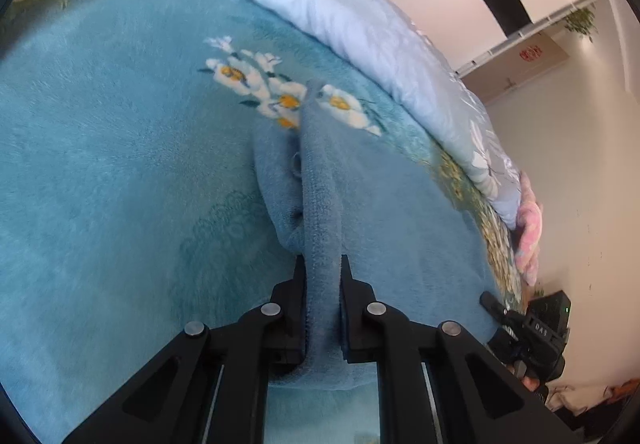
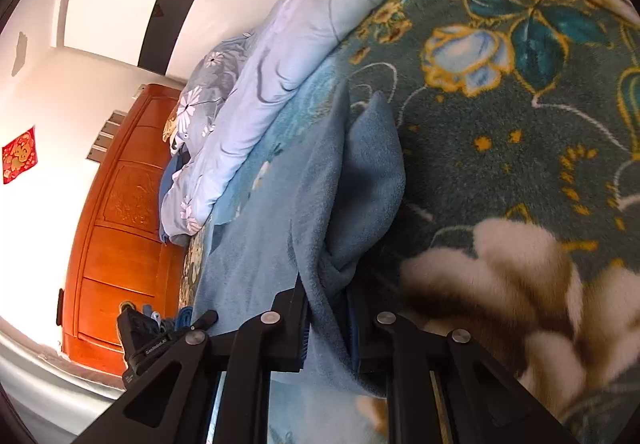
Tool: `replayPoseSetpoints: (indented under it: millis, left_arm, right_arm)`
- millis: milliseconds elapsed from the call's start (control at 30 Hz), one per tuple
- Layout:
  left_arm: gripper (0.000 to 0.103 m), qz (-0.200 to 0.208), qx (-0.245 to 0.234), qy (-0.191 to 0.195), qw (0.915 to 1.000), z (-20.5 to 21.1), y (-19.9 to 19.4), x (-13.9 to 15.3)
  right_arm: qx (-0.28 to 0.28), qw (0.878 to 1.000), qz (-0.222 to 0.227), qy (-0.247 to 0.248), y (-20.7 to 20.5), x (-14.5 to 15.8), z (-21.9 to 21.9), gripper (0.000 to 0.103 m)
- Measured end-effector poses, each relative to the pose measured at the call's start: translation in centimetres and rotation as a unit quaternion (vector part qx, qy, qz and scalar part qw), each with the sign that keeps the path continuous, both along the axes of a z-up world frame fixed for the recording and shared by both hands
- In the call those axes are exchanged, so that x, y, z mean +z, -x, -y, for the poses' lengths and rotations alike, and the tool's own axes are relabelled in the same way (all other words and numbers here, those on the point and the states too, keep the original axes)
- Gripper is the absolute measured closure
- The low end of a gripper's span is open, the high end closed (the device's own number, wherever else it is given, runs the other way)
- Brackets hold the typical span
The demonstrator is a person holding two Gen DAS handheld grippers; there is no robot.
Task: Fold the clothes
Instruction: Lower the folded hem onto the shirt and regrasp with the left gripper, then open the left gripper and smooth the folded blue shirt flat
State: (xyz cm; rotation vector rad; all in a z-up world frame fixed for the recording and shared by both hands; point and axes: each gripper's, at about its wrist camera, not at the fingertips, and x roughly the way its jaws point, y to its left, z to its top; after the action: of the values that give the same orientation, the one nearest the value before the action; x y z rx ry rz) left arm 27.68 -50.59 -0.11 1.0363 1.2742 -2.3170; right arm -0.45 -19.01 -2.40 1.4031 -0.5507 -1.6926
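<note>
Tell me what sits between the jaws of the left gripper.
A bunched fold of the blue fleece garment fills the gap of the left gripper, pinched from both sides and lifted off the teal floral blanket. The left wrist view shows it.

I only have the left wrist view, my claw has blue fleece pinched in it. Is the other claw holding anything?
Observer: Yes. The right claw is shut on the same blue fleece garment, bunched between its pads.
Operator: What is under the garment on that side?
Observer: A dark teal floral blanket with gold and white flowers, not the plain light blue you see.
Operator: Anything beyond the bed there?
Observer: An orange wooden door, with a red decoration on the wall beside it.
</note>
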Motion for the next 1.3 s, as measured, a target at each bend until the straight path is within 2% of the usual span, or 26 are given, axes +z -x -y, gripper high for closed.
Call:
replayPoseSetpoints:
  millis: [267,467,700,833,933,1000,1033,1100,1200,1300]
  left_arm:
    - [0.091,0.01,-0.034,0.023,0.9991,-4.5,-6.0,1.1]
    - [0.091,0.016,-0.056,0.043,0.9974,-7.1,-10.8,0.7]
    - [0.089,0.037,-0.047,0.03,0.9977,-7.2,-11.6,-2.0]
    - [0.086,0.028,-0.057,0.03,0.9975,-7.3,-12.3,-1.7]
    - [0.079,0.027,-0.058,0.05,0.9967,-7.5,-13.5,-0.7]
    - [0.069,0.026,-0.051,0.067,0.9961,-7.5,-14.7,0.6]
    - [0.068,0.025,-0.048,0.077,0.9956,-7.6,-15.1,1.1]
    - [0.061,0.024,-0.049,0.106,0.9929,-8.1,-15.7,2.8]
    - [0.055,0.01,-0.065,0.128,0.9895,-9.2,-14.8,4.6]
    - [0.055,0.001,-0.095,0.124,0.9877,-10.6,-12.3,5.0]
  right_arm:
    - [0.015,1.0,0.0,-0.007,-5.8,1.2,-3.8,0.087]
    - [0.018,1.0,0.011,-0.009,-11.7,0.4,-7.6,0.087]
    - [0.014,0.999,0.015,-0.041,-13.7,-1.1,-8.1,0.087]
    - [0.019,0.998,0.013,-0.057,-13.8,-1.3,-8.0,0.084]
    - [0.017,0.998,0.009,-0.061,-14.0,-1.0,-8.3,0.083]
    - [0.017,0.998,0.001,-0.068,-14.3,-0.8,-8.4,0.081]
    - [0.016,0.997,-0.002,-0.071,-14.4,-0.8,-8.4,0.08]
    - [0.014,0.997,-0.007,-0.073,-14.6,-0.7,-8.6,0.077]
    - [0.008,0.997,-0.01,-0.074,-14.6,-0.9,-8.8,0.07]
    - [0.004,0.998,-0.005,-0.066,-14.5,-1.3,-8.8,0.069]
